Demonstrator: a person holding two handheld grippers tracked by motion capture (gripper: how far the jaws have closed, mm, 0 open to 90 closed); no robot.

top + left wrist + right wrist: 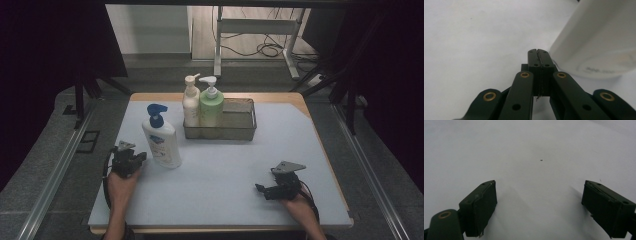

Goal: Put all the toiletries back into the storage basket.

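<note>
**Left gripper clenched beside the blue-pump bottle**

Across the middle of the high view lies the table (225, 190), its pale mat bare. Upper centre sits the wire basket (240, 131), probably keeping the cream bottle (190, 107) and green bottle (211, 107) upright. Left of centre stands the white blue-pump bottle (161, 137), label unreadable. At its base the left gripper (131, 161) is clamped on nothing, jaws pressed together. Lower right, the right gripper (270, 190) rests agape, holding nothing.
</note>
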